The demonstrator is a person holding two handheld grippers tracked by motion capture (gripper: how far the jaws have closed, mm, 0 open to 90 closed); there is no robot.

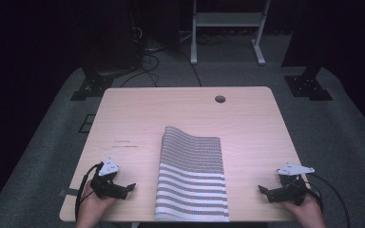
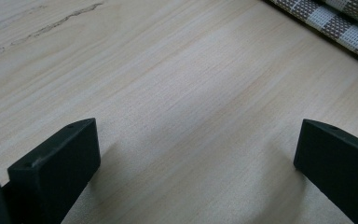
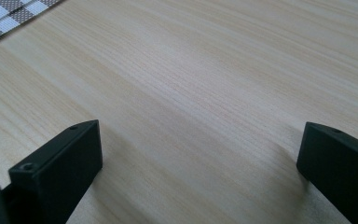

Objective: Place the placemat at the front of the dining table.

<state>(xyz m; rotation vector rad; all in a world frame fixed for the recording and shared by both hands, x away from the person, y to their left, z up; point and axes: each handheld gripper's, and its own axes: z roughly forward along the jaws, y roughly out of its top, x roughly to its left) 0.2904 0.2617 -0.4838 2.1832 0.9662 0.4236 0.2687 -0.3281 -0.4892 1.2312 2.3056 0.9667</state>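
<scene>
A striped grey-and-white cloth lies flat in the middle of the wooden table, reaching its near edge, with a slight hump at its far end. My left gripper rests on the table left of the cloth, jaws wide open on bare wood, and a corner of the cloth sits at the top right of its own view. My right gripper rests to the right of the cloth, also open with nothing between its jaws. The cloth's edge appears at the top left of the right gripper view.
A round cable hole is near the table's far edge. Faint dark marks streak the wood left of the cloth. Beyond the table stand a white frame, black stands and loose cables on grey carpet.
</scene>
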